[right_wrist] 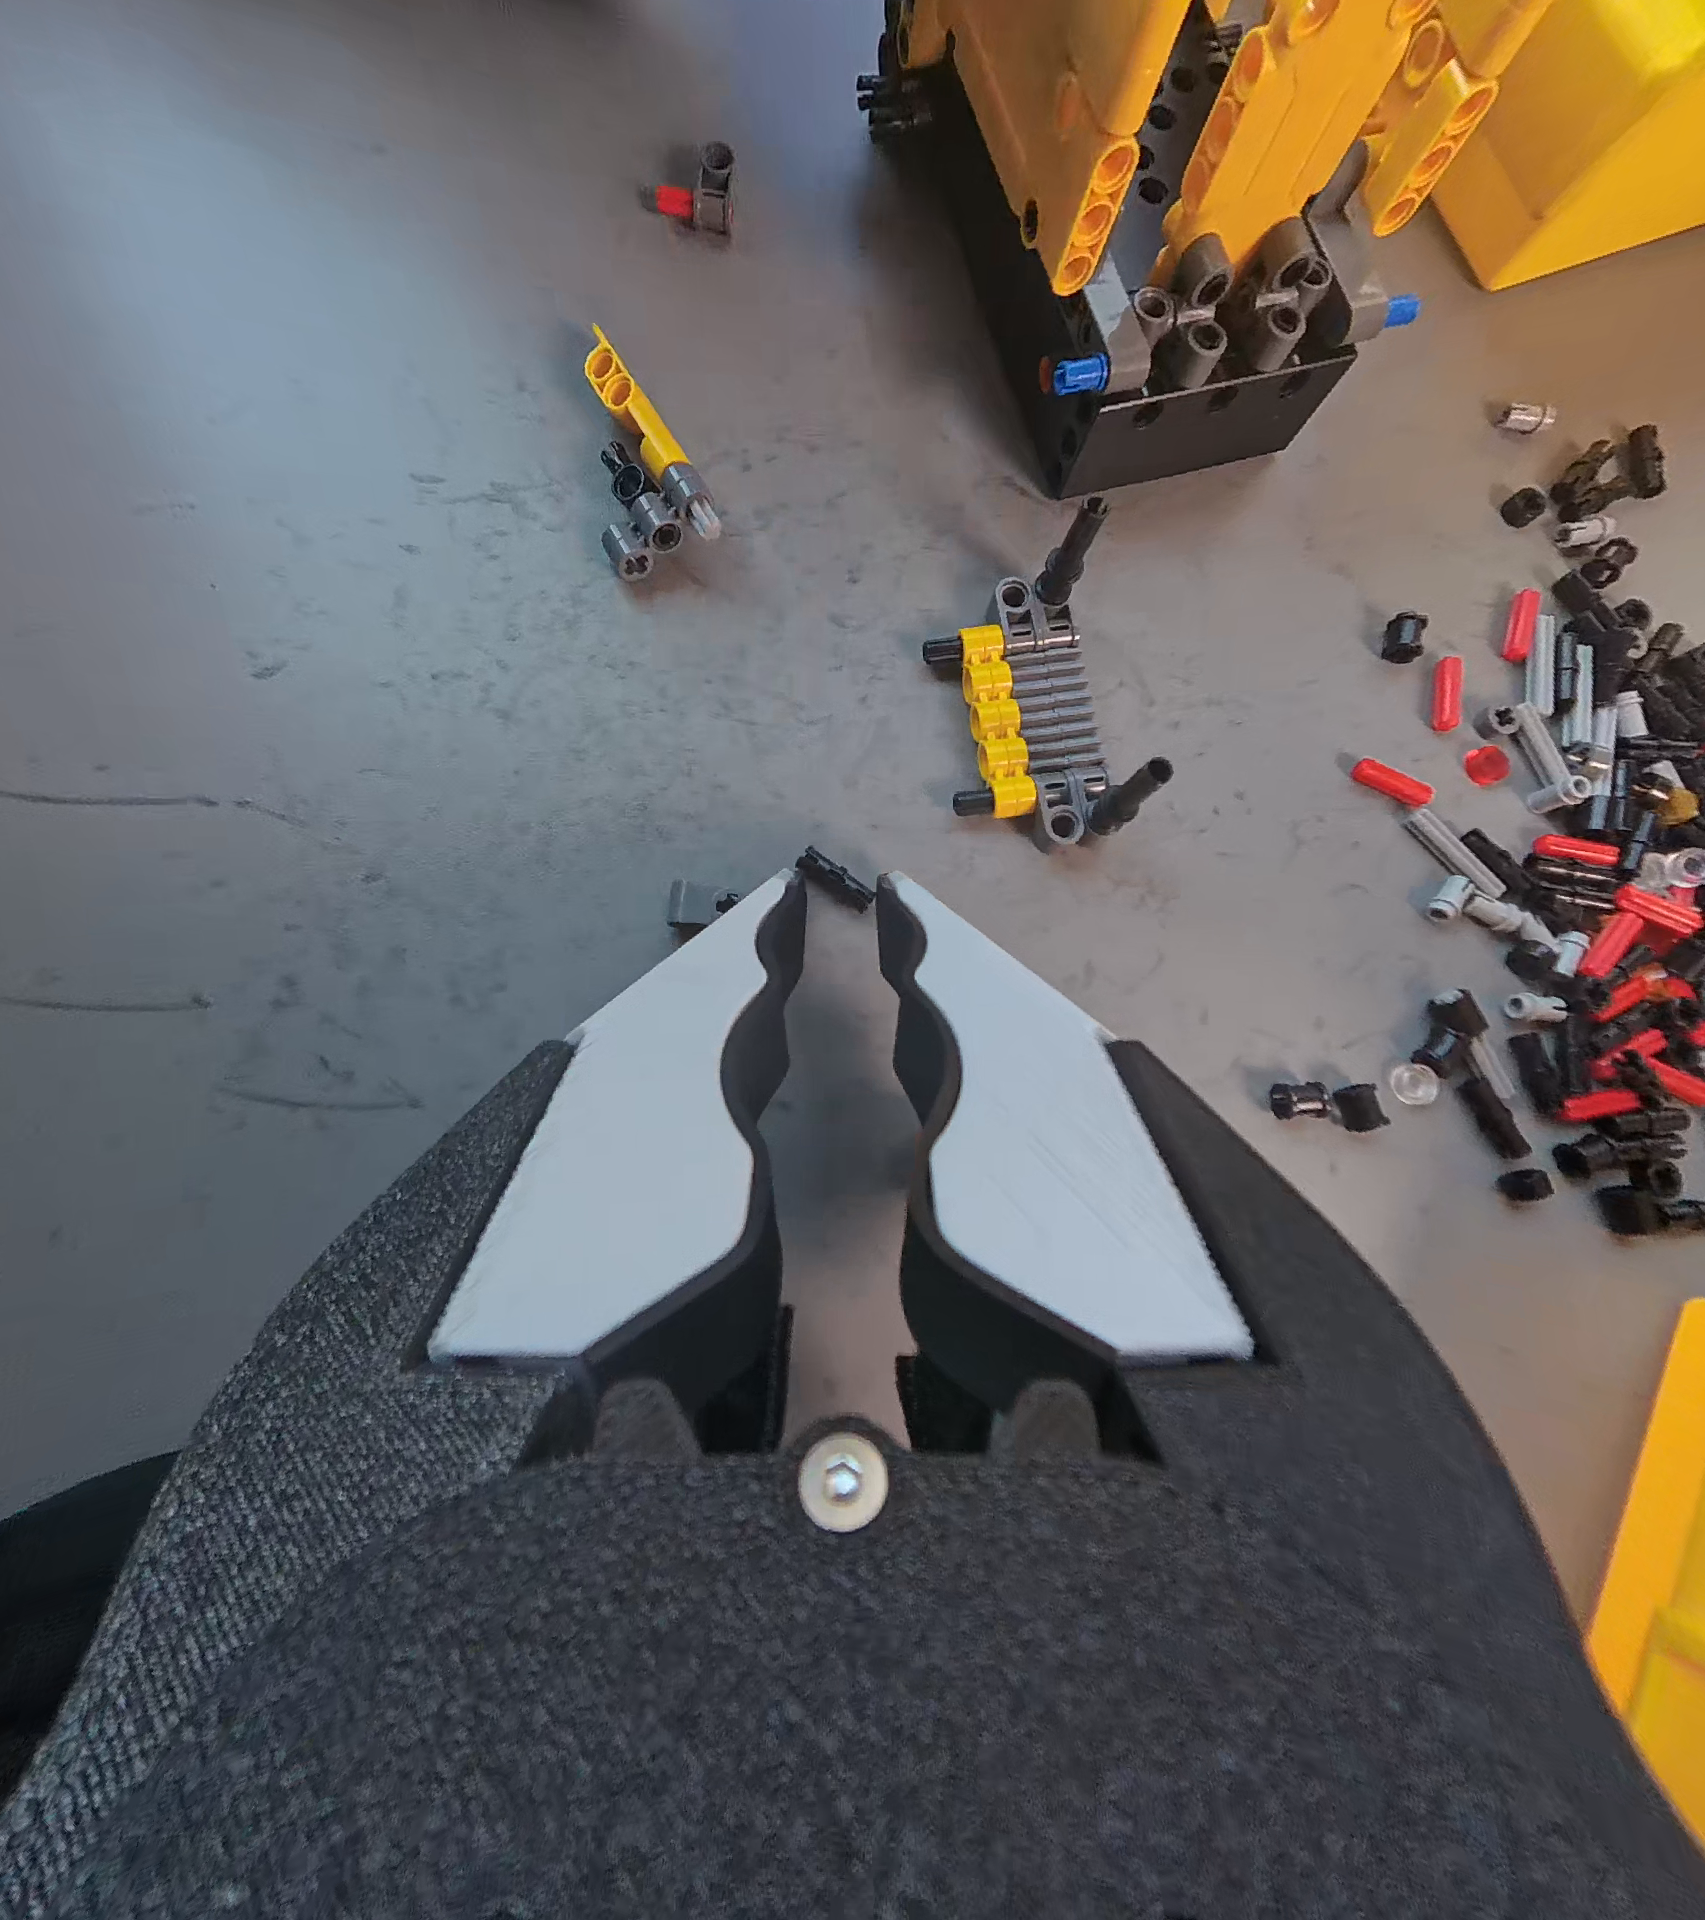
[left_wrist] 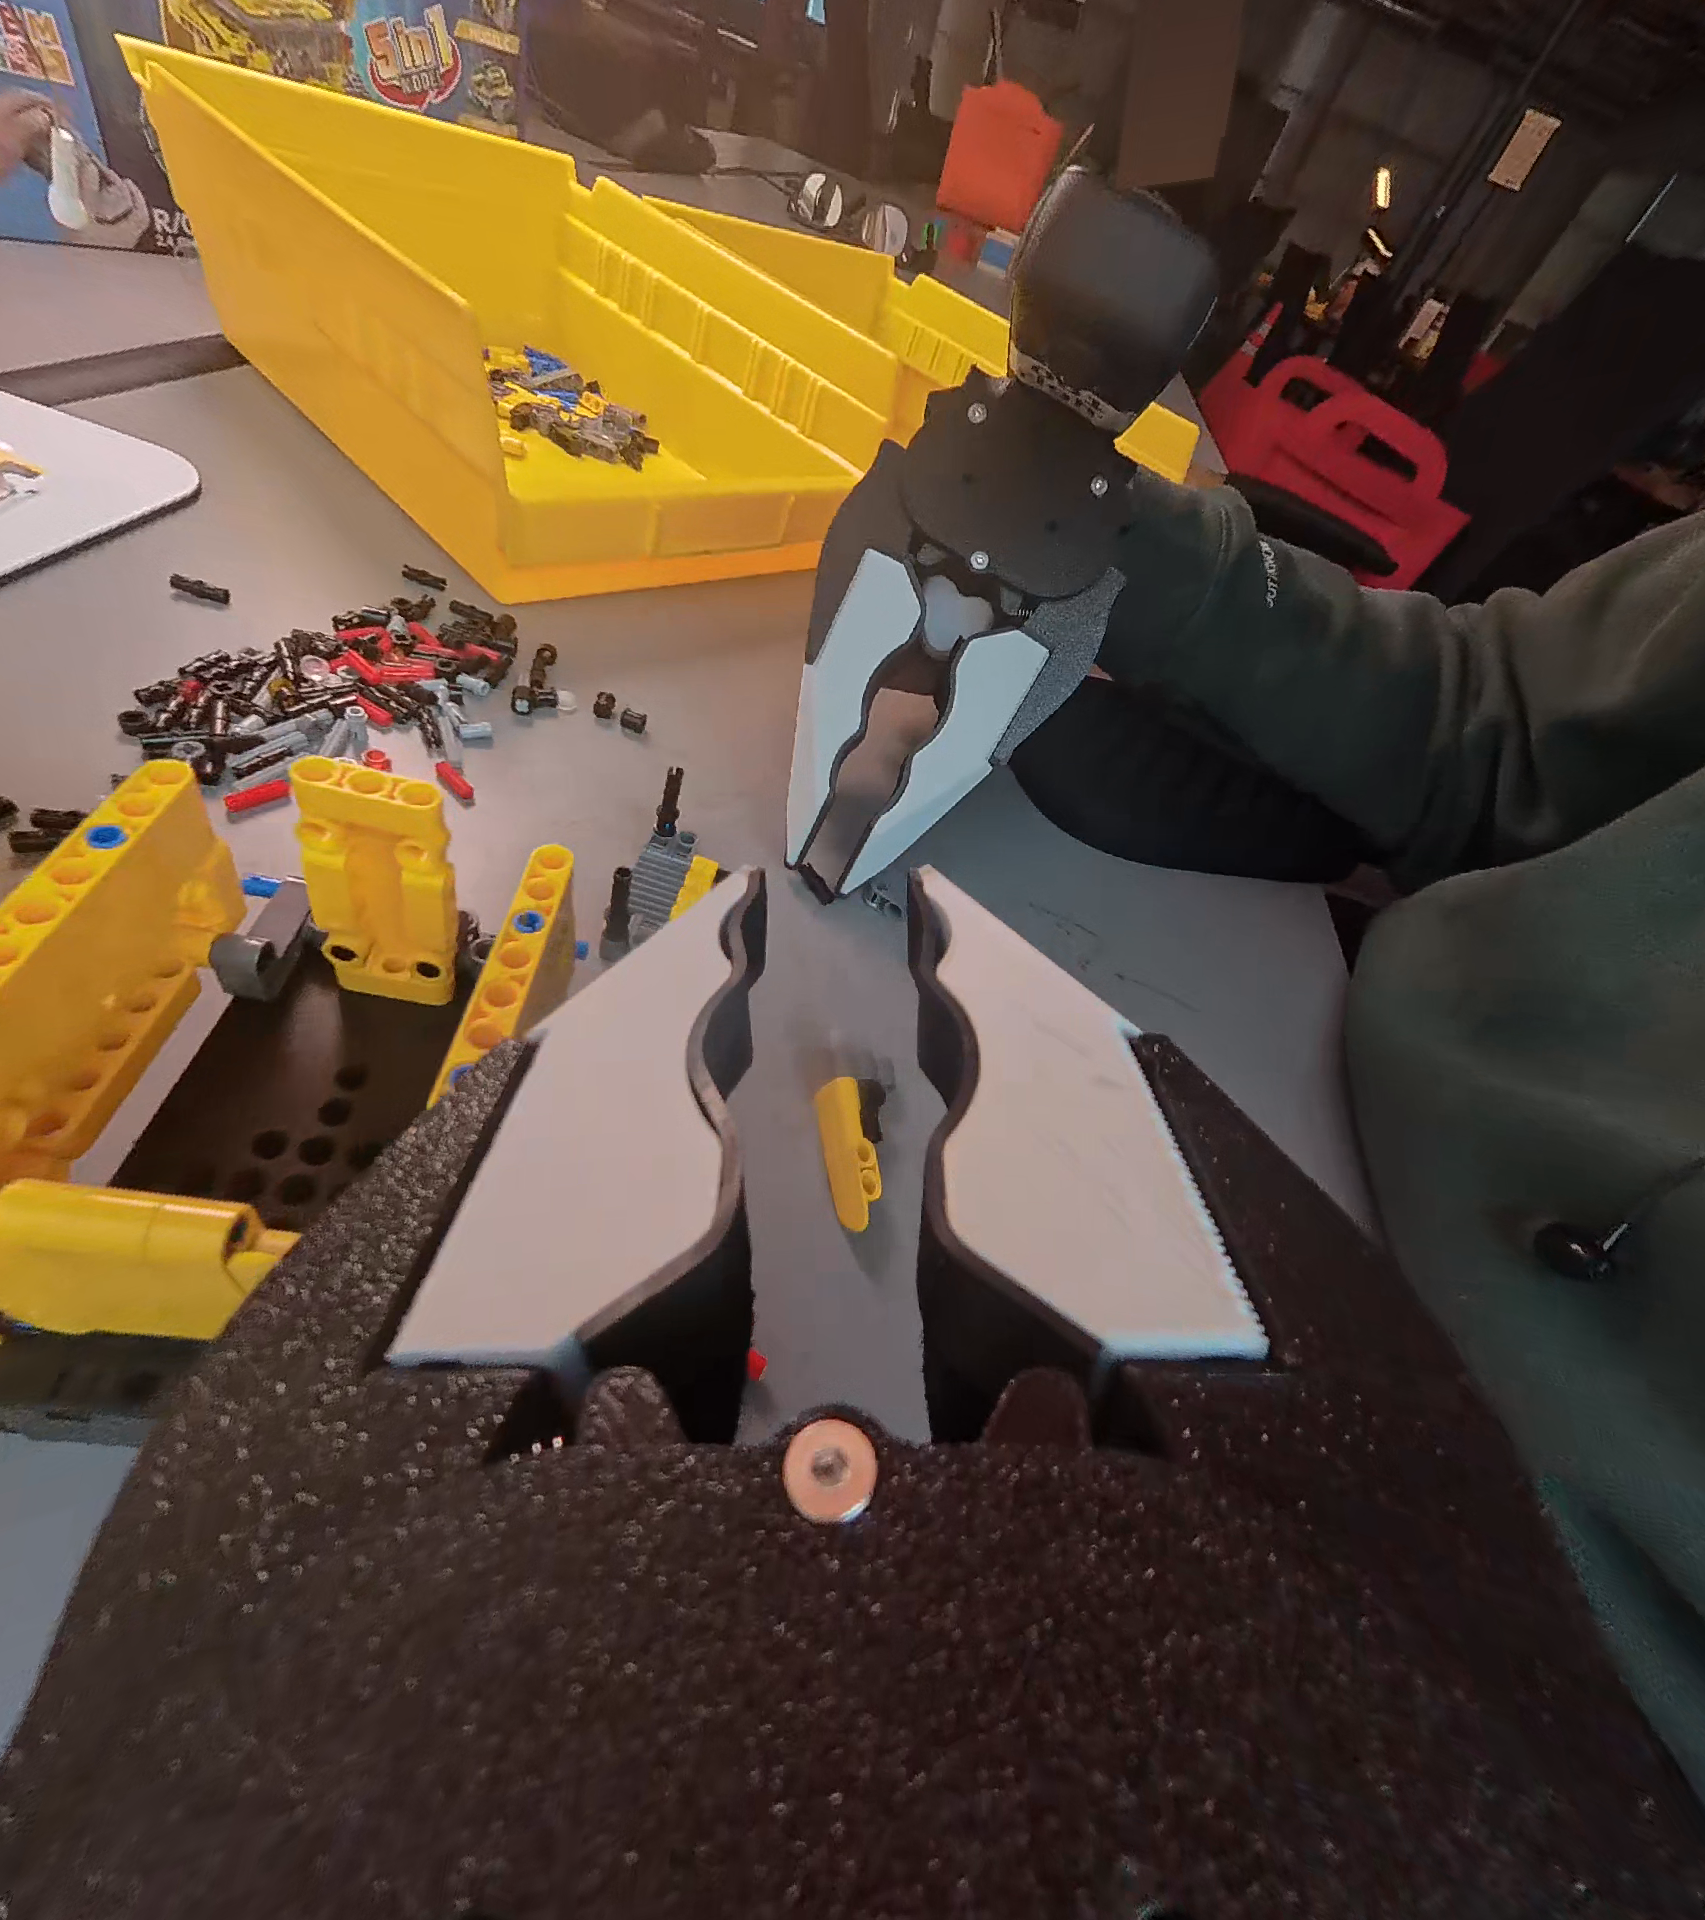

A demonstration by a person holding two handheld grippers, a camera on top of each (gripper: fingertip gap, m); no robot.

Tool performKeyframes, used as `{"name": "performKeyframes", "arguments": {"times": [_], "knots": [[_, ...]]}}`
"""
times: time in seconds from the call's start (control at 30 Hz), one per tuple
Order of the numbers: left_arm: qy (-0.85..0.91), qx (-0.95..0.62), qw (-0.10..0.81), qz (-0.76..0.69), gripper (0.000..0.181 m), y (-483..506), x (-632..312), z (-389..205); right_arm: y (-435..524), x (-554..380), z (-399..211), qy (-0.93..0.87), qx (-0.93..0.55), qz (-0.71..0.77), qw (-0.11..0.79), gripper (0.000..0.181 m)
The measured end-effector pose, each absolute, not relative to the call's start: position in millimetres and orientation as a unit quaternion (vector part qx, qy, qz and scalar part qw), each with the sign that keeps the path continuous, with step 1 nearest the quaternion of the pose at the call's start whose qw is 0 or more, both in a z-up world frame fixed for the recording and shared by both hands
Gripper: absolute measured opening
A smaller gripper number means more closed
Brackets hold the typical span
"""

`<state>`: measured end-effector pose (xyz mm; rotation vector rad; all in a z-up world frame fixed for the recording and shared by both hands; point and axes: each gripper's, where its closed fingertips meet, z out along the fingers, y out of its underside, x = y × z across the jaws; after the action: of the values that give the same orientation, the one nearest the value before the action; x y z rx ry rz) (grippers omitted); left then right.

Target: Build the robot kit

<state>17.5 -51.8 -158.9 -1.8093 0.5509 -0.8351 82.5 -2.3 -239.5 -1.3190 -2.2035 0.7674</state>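
Near end first. My right tongs (right_wrist: 832,883) are down at the grey tabletop (right_wrist: 204,623), tips only narrowly parted, and a short black pin (right_wrist: 835,878) lies slantwise right between them. Can't tell if it's actually clamped or just lying in the gap. A small grey connector (right_wrist: 697,902) sits just beside the tips at 9 o'clock.

My left tongs (left_wrist: 832,894) are spread wide, holding nothing, hovering with their tips close to the right pair. Through the gap I can see a small yellow beam (left_wrist: 848,1153) with dark connectors on one end, lying on the tabletop.

Further out from the right tongs, at 1 o'clock, there's a finished-looking little sub-assembly (right_wrist: 1030,712): a yellow row against a ribbed grey part, black axles poking out. At 3 o'clock, a big loose pile of pins (right_wrist: 1637,883) in black, red and grey, none of it fitted to anything.

Beyond that, around 1 o'clock, stands the part-built model (right_wrist: 1191,260), yellow beams on a black base. Farthest back in the left view, at 11 o'clock, is a yellow bin (left_wrist: 391,312) with more small parts inside.
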Motion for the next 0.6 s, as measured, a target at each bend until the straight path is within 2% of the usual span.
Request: {"name": "performKeyframes", "arguments": {"times": [0.13,0.6], "knots": [[0.228,-0.756,0.501,-0.354,0.026,-52,21,-165,-3,83,-240,-0.801,-0.478,0.28,0.228,0.004],[0.21,-0.746,0.523,-0.356,0.029,-48,15,-158,8,103,-240,-0.798,-0.5,0.252,0.223,0.004]]}}
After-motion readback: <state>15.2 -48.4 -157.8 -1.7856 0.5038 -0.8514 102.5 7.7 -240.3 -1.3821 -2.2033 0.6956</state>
